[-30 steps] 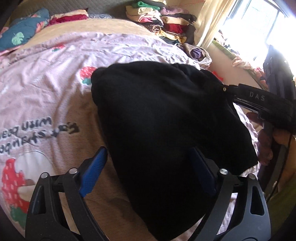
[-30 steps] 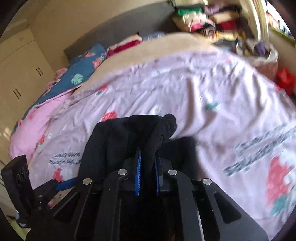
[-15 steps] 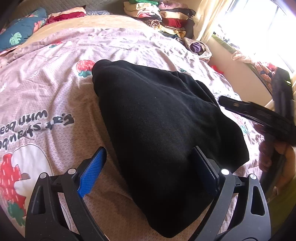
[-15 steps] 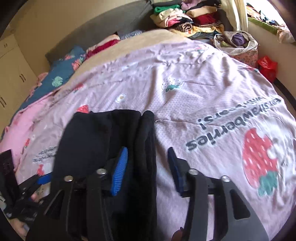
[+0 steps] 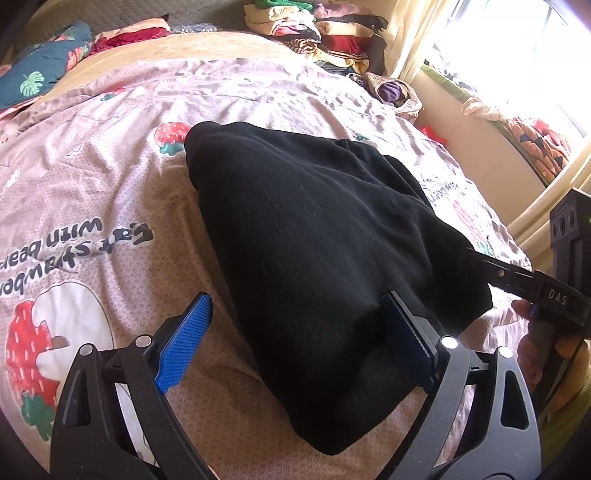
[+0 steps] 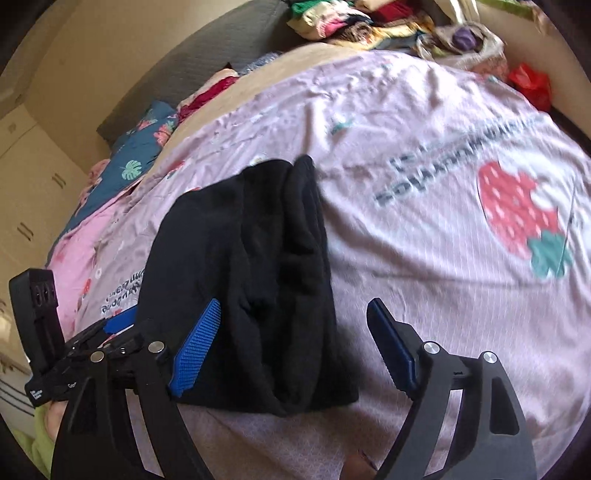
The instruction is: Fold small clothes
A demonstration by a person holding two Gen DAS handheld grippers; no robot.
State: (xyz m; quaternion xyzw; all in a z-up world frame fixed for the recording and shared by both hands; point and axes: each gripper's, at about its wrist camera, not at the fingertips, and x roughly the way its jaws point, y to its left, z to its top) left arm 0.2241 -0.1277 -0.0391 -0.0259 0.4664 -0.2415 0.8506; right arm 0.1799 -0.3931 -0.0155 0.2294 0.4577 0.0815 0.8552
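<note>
A folded black garment (image 5: 317,236) lies on the pink strawberry bedspread (image 5: 92,177). My left gripper (image 5: 295,343) is open and holds nothing; its right finger rests against the garment's near edge. My right gripper (image 6: 295,350) is open and empty, its jaws straddling the garment's near end (image 6: 258,280). In the left wrist view the right gripper's body (image 5: 535,288) sits at the garment's right edge. The left gripper shows at the lower left of the right wrist view (image 6: 107,332).
A pile of folded clothes (image 5: 317,33) and a cloth bag (image 5: 391,92) sit at the bed's far end near a bright window (image 5: 517,55). Pillows (image 6: 144,162) lie at the headboard side. A wardrobe (image 6: 29,206) stands at left.
My right gripper has let go of the black garment and opened wide. The garment dropped flat on the bed. The left gripper stayed open and barely moved.
</note>
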